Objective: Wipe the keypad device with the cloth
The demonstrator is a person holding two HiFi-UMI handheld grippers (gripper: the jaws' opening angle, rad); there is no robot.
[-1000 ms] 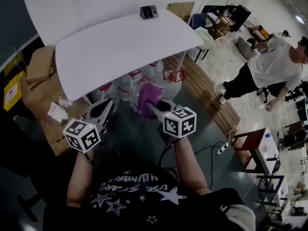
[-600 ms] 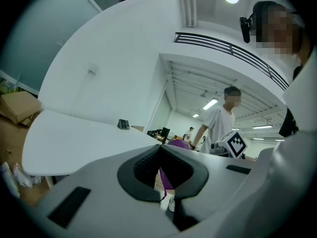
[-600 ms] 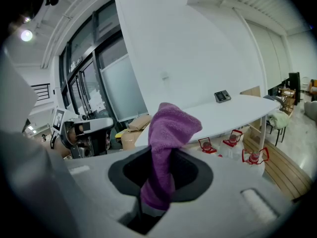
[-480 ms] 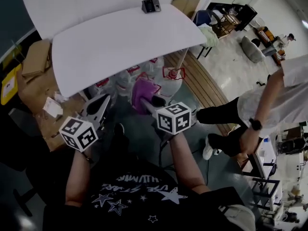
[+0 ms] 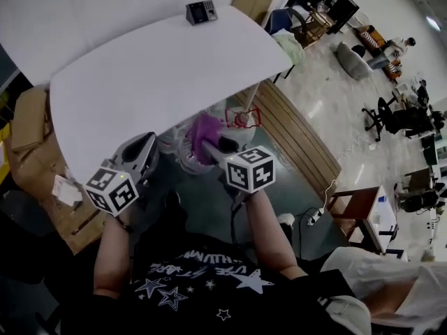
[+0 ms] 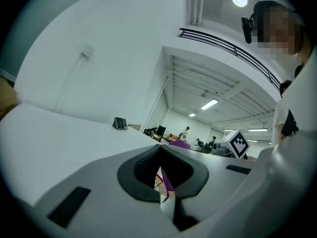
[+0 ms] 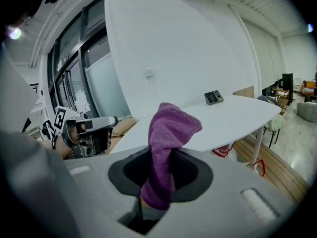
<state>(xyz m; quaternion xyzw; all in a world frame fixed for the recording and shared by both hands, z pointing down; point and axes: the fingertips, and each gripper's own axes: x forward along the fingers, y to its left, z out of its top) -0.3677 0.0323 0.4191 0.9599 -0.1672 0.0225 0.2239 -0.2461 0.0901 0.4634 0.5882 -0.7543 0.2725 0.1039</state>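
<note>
While the white counter [image 5: 160, 68] lies ahead, both grippers hang short of its near edge — wiping is not yet under way. The right gripper [image 5: 211, 151] has its fingers clamped on the purple cloth [image 7: 171, 128], bunched forward as a pad. The left gripper [image 5: 142, 151] has its fingers together, empty. The keypad device [image 5: 200, 11] sits at the counter's far edge, well apart.

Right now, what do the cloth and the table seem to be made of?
Cloth: purple fabric, likely terry or microfibre. Its surface is fuzzy and napped, and it folds softly.
Table: smooth, matte white top, perhaps laminate or painted board. The even surface shows no grain, so this stays open.
</note>
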